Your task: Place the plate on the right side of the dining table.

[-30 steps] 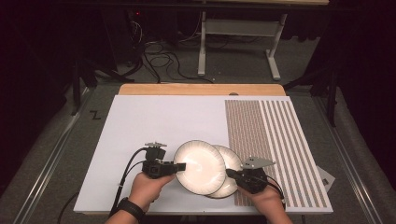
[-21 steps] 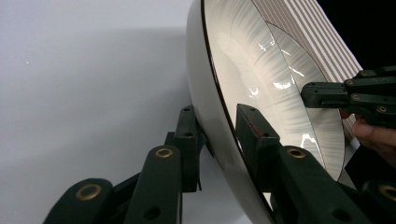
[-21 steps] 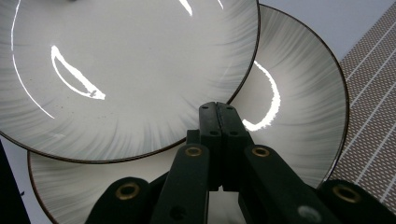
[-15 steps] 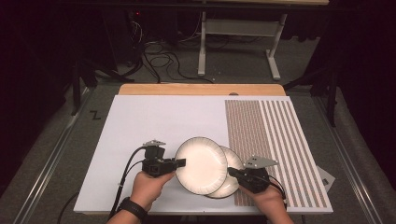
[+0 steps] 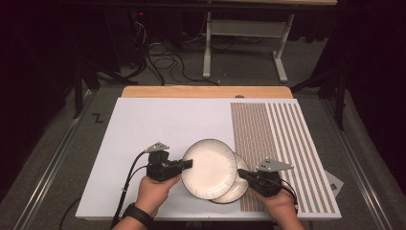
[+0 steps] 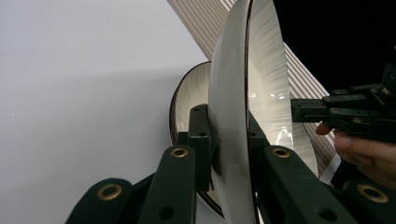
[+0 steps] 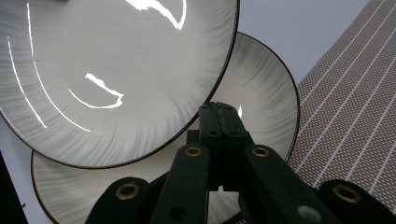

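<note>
Between the black jaws of the left gripper (image 5: 187,164), which have just been closing, sits the nine-o'clock rim of the upper plate (image 5: 209,168), now clamped; the right gripper (image 5: 242,174) rests with its jaws pressed together at the three-o'clock edge of the lower plate (image 5: 238,188). Both plates are round, glossy, cream glazed ware with dark rims and fine radial streaks. They overlap at the near middle of the white table (image 5: 158,124), the upper one tilted, just beside the brown striped mat (image 5: 282,143).

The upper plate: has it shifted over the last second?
Yes, slightly: the upper plate has slid left, away from the striped mat, exposing more of the lower plate.
</note>
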`<state>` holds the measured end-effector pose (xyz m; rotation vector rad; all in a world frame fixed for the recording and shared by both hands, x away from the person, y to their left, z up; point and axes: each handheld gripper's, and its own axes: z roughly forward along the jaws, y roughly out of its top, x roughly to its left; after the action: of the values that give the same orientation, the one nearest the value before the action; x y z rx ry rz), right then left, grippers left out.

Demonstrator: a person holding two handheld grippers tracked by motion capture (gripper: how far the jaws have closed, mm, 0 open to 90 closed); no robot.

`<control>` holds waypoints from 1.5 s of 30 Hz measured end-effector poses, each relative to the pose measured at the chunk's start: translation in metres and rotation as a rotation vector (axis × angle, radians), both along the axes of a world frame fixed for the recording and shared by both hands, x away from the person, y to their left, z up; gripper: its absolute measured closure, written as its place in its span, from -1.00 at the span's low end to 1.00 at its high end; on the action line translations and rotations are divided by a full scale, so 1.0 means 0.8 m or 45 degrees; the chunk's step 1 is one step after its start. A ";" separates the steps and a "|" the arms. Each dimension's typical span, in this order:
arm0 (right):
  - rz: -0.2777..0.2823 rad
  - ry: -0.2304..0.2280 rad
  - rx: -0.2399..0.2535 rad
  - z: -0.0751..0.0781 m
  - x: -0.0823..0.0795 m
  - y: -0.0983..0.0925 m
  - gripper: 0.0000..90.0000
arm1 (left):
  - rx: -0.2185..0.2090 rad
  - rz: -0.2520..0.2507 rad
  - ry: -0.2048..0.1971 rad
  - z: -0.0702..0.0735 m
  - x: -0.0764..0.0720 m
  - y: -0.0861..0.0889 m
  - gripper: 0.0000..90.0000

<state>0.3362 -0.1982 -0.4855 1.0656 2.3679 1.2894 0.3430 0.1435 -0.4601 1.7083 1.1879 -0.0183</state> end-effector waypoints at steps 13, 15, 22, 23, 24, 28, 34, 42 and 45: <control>-0.058 -0.068 0.045 0.019 -0.005 -0.022 0.92 | 0.004 0.025 -0.104 0.001 -0.007 -0.003 0.79; -0.069 -0.081 0.044 0.025 -0.006 -0.028 0.87 | 0.005 0.028 -0.123 0.001 -0.008 -0.003 0.79; -0.102 -0.161 0.053 0.049 -0.019 -0.056 0.56 | 0.002 0.036 -0.168 0.001 -0.013 -0.002 0.79; -0.105 -0.169 0.053 0.050 -0.021 -0.058 0.51 | 0.004 0.036 -0.172 0.001 -0.013 -0.002 0.79; -0.108 -0.185 0.058 0.053 -0.023 -0.062 0.44 | 0.005 0.033 -0.175 0.001 -0.014 -0.002 0.79; -0.131 -0.228 0.090 0.061 -0.034 -0.076 0.22 | 0.011 0.032 -0.199 0.001 -0.016 -0.003 0.79; -0.172 -0.268 0.159 0.072 -0.052 -0.095 -0.19 | 0.012 0.036 -0.236 0.001 -0.019 -0.004 0.79; -0.215 -0.299 0.193 0.075 -0.069 -0.111 -0.75 | 0.017 0.035 -0.259 0.001 -0.022 -0.005 0.79; -0.243 -0.320 0.193 0.075 -0.074 -0.115 -1.00 | 0.016 0.036 -0.262 0.001 -0.022 -0.005 0.79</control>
<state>0.2766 -0.2904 -0.4254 1.0706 1.9630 1.4540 0.3254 0.1394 -0.4591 1.6604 1.0606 0.1785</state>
